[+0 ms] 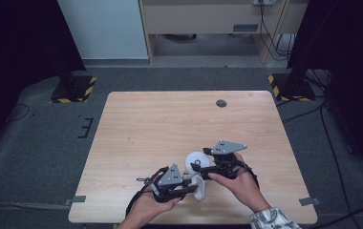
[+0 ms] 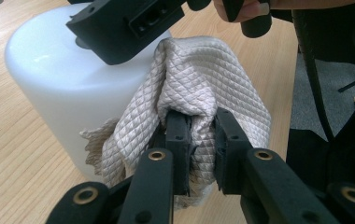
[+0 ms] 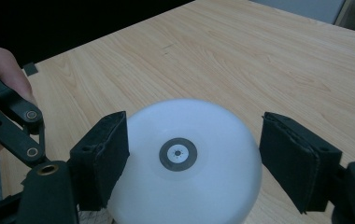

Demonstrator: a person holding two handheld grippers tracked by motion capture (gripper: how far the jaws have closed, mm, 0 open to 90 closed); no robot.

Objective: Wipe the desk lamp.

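**Wiping the white cylinder — mid-task**

Left gripper (image 2: pixel 196 140) has its jaws clamped on a bunched quilted cloth (image 2: pixel 199 79), pressed against the side of the white cylinder (image 2: pixel 68 88), which stands at the table's (image 1: pixel 170 114) near edge. Right gripper (image 3: pixel 192 161) straddles the cylinder's top, apparently gripping it. Wiping looks underway; unclear how much surface remains.
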